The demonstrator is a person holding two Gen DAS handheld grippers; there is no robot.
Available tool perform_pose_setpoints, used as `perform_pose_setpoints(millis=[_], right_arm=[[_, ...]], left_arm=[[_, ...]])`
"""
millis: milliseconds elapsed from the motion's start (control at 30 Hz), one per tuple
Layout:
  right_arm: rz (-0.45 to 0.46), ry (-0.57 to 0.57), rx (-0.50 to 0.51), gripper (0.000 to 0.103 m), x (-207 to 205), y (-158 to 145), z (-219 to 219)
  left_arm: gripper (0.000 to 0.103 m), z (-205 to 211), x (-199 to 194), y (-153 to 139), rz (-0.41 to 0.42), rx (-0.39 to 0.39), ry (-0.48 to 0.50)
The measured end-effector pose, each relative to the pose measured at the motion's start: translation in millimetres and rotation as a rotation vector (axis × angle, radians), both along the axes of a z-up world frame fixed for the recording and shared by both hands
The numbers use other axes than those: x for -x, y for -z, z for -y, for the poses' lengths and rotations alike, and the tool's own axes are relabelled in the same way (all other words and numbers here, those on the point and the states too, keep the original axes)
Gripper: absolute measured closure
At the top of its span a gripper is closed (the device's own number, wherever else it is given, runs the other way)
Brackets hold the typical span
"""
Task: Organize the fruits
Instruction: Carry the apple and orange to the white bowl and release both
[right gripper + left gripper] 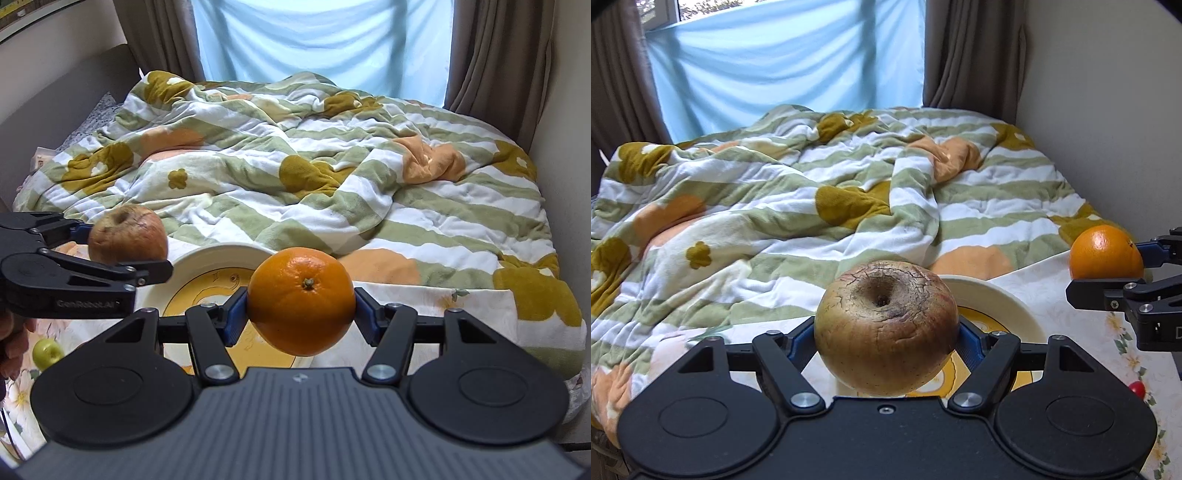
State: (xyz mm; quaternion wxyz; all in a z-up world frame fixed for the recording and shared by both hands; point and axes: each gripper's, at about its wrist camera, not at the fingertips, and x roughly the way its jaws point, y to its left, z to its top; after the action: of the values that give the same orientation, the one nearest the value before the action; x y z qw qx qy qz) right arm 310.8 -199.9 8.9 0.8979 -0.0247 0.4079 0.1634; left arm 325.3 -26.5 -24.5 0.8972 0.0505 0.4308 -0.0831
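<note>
Bedroom, floral tabletop (424, 306) by the bed | my left tool (886, 332) grips the apple (886, 326), right tool (301, 310) grips the orange (301, 301), both above the plate (207, 266) | plate looks empty; green fruit (47, 352) still waits.

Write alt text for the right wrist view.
The right tool grips a round orange above a cream plate with yellow centre. At left, the left tool holds a wrinkled brownish apple; a striped floral blanket lies behind.
</note>
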Motion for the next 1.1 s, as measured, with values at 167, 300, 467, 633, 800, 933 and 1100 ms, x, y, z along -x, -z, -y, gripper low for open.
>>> perform_pose_setpoints(millis=[167, 300, 467, 633, 800, 933, 1100], right_arm=[[-0.02, 0.017, -0.003, 0.028, -20.8, 8.3, 2.1], [-0.027, 0.03, 0.009, 0.028, -29.9, 13.0, 3.6], [-0.04, 0.053, 0.003, 0.028, -35.7, 19.2, 9.7], [-0.051, 0.068, -0.009, 0.028, -36.5, 21.9, 14.3], [-0.05, 0.079, -0.013, 0.028, -34.7, 20.3, 16.1], [-0.053, 0.074, -0.016, 0.028, -32.7, 20.7, 14.8], [-0.059, 0.025, -0.007, 0.028, -28.8, 25.5, 4.3]], left_arm=[[0.024, 12.8, -23.4, 20.5, -0.041, -0.015, 0.033], [0.024, 24.0, -36.3, 39.2, -0.083, -0.035, 0.063], [0.024, 32.9, -41.9, 55.0, -0.101, -0.052, 0.09], [0.018, 35.7, -40.2, 57.0, -0.07, -0.064, 0.108], [0.0, 31.2, -28.5, 40.6, -0.015, -0.034, 0.121], [0.0, 22.2, -13.4, 29.7, -0.001, -0.028, 0.102], [0.0, 9.1, 8.4, 16.3, 0.024, -0.036, 0.077]])
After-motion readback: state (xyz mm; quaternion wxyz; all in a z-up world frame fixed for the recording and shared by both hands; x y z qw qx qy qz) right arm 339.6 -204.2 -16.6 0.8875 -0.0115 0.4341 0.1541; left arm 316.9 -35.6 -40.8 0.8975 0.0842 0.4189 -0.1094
